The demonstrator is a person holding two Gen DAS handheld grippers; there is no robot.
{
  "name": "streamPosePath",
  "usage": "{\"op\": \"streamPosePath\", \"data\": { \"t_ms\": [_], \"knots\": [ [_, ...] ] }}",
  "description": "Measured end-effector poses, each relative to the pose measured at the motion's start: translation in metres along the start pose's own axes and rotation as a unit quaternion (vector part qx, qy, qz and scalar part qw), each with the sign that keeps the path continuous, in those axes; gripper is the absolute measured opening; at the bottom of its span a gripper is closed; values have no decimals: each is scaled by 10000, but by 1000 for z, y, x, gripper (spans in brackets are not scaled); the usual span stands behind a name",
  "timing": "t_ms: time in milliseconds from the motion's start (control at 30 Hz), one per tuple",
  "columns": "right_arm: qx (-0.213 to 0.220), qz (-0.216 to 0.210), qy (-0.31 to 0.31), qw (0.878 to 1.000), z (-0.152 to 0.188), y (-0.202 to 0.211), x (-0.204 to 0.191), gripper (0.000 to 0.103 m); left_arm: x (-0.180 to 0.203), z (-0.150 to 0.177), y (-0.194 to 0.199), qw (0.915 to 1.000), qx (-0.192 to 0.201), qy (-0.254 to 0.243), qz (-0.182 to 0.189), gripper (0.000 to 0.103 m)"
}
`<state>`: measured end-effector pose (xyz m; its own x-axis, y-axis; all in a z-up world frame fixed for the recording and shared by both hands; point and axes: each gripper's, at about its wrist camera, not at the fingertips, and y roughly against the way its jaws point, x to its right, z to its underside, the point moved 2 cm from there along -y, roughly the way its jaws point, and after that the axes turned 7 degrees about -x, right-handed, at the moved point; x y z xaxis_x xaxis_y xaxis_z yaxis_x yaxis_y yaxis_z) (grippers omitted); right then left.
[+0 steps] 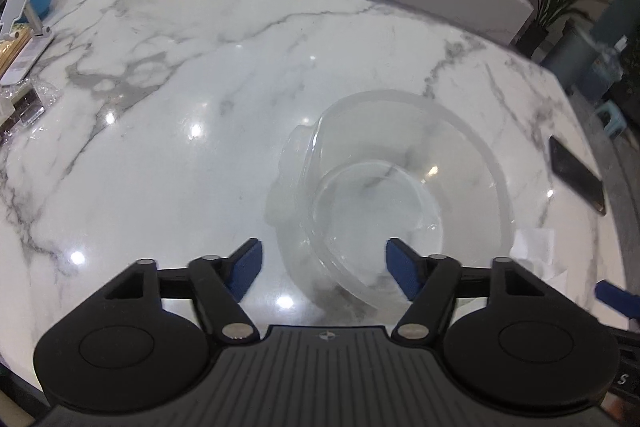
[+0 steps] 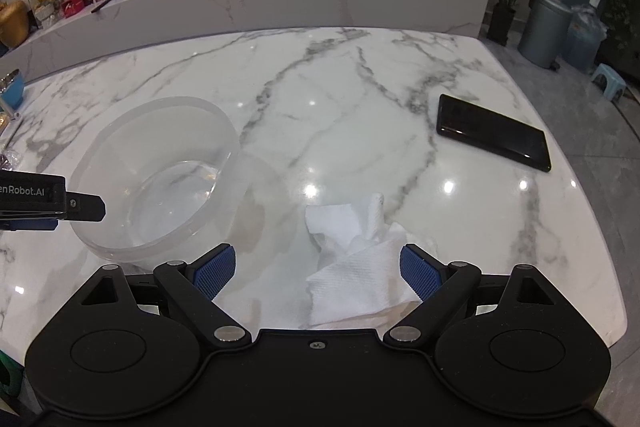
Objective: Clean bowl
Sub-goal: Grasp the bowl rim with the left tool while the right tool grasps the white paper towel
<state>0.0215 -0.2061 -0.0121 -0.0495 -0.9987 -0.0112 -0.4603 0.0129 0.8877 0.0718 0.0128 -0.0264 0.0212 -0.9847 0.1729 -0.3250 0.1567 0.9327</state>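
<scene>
Resting upright on the marble surface [image 2: 340, 87], the clear plastic bowl [image 2: 160, 179] sits directly ahead of the left hand-held gripper [image 1: 324, 267], whose blue-padded jaws stand wide apart and hold nothing; the bowl's near rim lies between and just beyond the pads, slightly to the right of that gripper's line. A crumpled white paper towel [image 2: 356, 259] lies on the surface to the bowl's right, apart from it, right in front of the right hand-held gripper [image 2: 318, 267], which is likewise spread wide and empty, the towel's near part lying between its pads. So the left hand is the nearer one to the bowl and the right the nearer to the towel, which would suit bracing with one and wiping with the other. The bowl looks see-through with no plain dirt, though glare and blur make that hard to judge; towel beside bowl fits either wiping still to come or wiping finished. A black phone [image 2: 492, 137] lies flat farther right. Beyond the surface run a low marble ledge with pictures, potted plants and a grey bin.
</scene>
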Motion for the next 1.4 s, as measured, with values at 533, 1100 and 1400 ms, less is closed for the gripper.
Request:
{"op": "streamPosePath", "data": {
  "t_ms": [533,1100,1400],
  "knots": [
    [-269,484,45,9985,-5,-24,17,89,-3,9,5,9999,-37,-96,5,7],
    [-850,596,144,9945,-4,-74,22,82,-10,20,11,9997,48,-173,-163,6],
    [-863,298,149,9957,-3,-70,23,18,-11,23,11,9996,73,-190,-206,6]
  ]
}}
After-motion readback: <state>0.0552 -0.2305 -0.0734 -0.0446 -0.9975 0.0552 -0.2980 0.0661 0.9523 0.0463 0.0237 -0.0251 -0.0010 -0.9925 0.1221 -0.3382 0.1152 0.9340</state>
